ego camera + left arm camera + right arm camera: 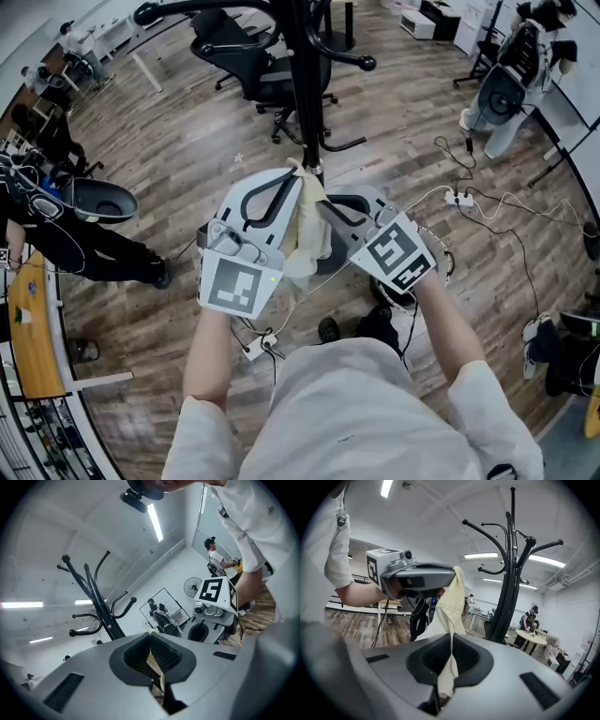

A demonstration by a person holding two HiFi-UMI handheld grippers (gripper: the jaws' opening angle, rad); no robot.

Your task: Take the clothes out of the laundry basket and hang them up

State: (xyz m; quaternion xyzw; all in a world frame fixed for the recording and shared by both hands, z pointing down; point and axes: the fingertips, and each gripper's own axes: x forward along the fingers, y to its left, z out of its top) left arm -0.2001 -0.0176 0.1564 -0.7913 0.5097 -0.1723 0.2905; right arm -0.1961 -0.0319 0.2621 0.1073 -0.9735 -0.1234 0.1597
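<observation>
A cream cloth [305,239] hangs between my two grippers, right in front of the black coat stand [305,84]. My left gripper [298,180] is shut on the cloth's top edge, close to the stand's pole. In the left gripper view the cloth's edge [154,660] is pinched between the ribbed pads. My right gripper [325,210] is shut on the same cloth a little lower. In the right gripper view the cloth [450,602] runs from its jaws up to the left gripper [417,576]. The stand's curved hooks [513,545] rise just behind.
A black office chair [253,66] stands behind the coat stand. Cables and a power strip [459,199] lie on the wooden floor to the right. A person in dark clothes [66,239] is at the left, and a grey machine [511,80] at the far right.
</observation>
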